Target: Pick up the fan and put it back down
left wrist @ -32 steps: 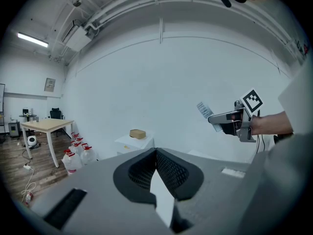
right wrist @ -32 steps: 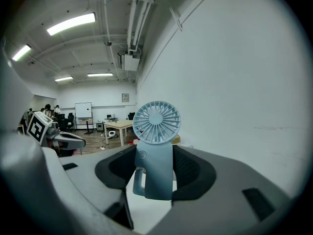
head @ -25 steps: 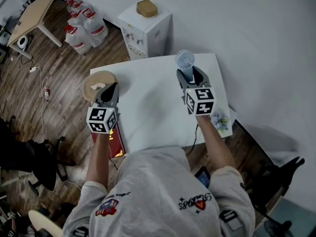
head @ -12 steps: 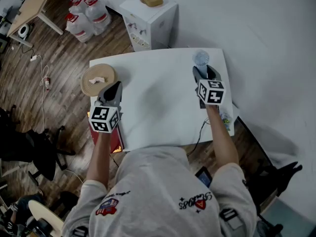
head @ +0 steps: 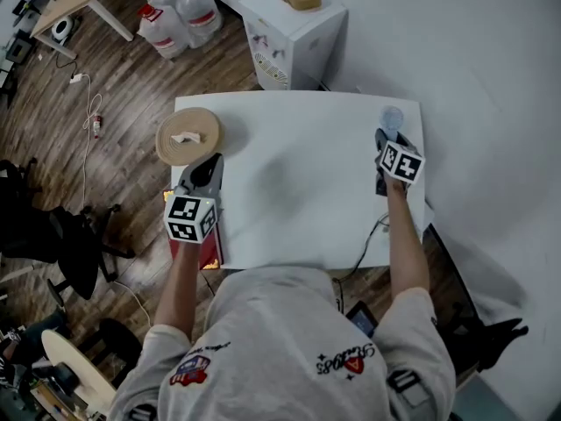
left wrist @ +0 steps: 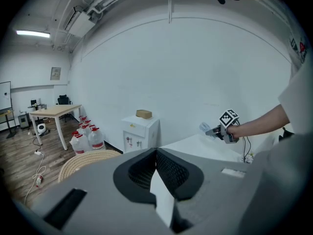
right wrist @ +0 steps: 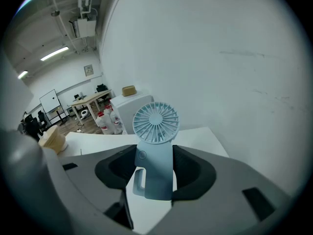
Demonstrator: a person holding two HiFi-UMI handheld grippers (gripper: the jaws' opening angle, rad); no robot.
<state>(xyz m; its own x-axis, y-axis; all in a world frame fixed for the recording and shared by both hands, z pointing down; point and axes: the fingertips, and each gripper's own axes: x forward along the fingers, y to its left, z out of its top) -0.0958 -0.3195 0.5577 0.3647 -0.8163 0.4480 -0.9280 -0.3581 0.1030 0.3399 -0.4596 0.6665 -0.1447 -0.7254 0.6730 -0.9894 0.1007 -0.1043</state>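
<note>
A small light-blue hand fan [right wrist: 155, 123] stands upright between my right gripper's [right wrist: 155, 156] jaws, which are shut on its handle, the round head above them. In the head view the fan [head: 392, 118] and right gripper [head: 390, 143] are over the far right corner of the white table [head: 298, 200]. My left gripper [head: 210, 167] hovers at the table's left edge, jaws shut with nothing in them. From the left gripper view, its own jaws [left wrist: 156, 153] meet in a line, and the fan [left wrist: 204, 127] shows far off to the right.
A round woven tray [head: 188, 136] with a small pale object sits on the table's far left corner. A white water dispenser [head: 298, 24] stands behind the table, water jugs [head: 180, 11] beside it. A red box [head: 197, 251] sits below the left edge. A cable [head: 368, 244] hangs at the front right.
My right gripper has carried the fan to the right and down, toward the table's far right corner. The left gripper has sunk a little beside the woven tray.
</note>
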